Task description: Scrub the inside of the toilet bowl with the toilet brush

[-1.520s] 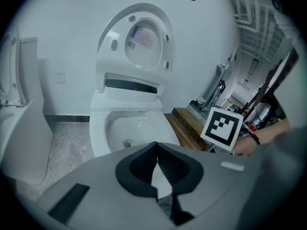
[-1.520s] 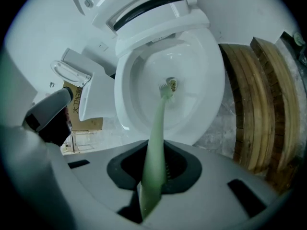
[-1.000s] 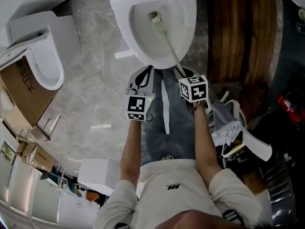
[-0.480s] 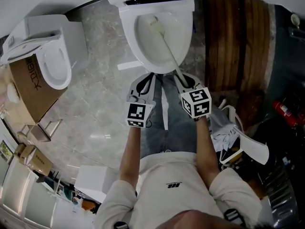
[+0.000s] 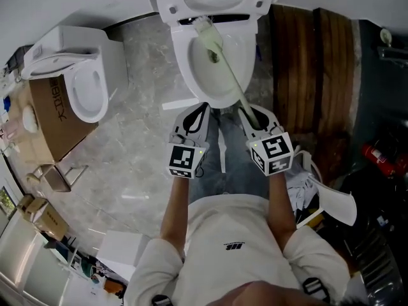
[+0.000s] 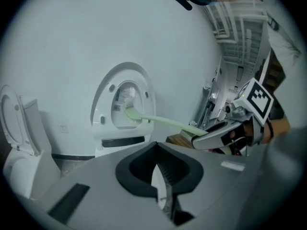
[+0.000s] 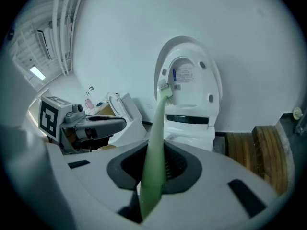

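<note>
The right claw point(image 7: 154, 166) is clamped on the near end of the toilet brush point(image 7: 156, 138). The pale green handle is pinched between its dark pads and runs straight ahead, away from the jaws. The shaft narrows as it leaves the claw. At its far tip the bristle head point(image 5: 203, 25) sits high at the back of the toilet bowl point(image 5: 180, 69), close by the hinge and against the raised lid point(image 7: 194, 80), not down in the basin.

I judge the brush light, smooth plastic with some spring in the long stem and soft bristles. Held this far from the head, scrubbing pressure will lever it about in the pads, and the tapered, slick handle may twist or slide. The thick end is the right place to hold it, though a grip slightly further along the shaft would steady the head.

The left claw point(image 6: 157, 169), just to the left of the right one, has its jaws together with nothing between them. It points at the same bowl from in front of the rim.
</note>
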Demonstrator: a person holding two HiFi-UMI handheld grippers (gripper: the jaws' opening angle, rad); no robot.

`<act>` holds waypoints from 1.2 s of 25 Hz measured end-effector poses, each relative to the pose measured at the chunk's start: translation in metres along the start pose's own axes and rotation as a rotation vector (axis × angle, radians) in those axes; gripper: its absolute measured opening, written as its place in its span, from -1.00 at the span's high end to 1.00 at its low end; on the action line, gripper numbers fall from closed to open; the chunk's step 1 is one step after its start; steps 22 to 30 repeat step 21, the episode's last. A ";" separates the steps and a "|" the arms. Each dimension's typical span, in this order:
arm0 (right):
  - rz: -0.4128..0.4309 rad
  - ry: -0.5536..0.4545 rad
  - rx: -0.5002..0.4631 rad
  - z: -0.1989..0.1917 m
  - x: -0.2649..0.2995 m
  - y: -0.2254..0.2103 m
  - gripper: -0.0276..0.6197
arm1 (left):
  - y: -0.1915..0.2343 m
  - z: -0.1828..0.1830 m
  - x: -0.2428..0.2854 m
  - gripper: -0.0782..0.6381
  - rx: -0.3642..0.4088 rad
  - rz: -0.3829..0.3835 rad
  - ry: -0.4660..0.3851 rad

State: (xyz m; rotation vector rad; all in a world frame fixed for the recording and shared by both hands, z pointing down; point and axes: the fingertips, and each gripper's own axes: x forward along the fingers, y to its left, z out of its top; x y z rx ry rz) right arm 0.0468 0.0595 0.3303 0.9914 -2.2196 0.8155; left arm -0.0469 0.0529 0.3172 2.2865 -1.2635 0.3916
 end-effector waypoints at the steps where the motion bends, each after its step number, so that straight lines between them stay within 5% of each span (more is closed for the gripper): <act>1: 0.001 -0.018 -0.010 0.010 -0.006 0.002 0.78 | -0.002 0.008 -0.004 0.75 0.004 0.000 -0.008; 16: 0.013 -0.188 -0.123 0.094 -0.078 0.026 0.78 | -0.029 0.102 -0.041 0.75 0.075 0.015 -0.116; 30: 0.015 -0.203 -0.152 0.109 -0.102 0.034 0.78 | -0.043 0.121 -0.057 0.75 0.077 0.014 -0.126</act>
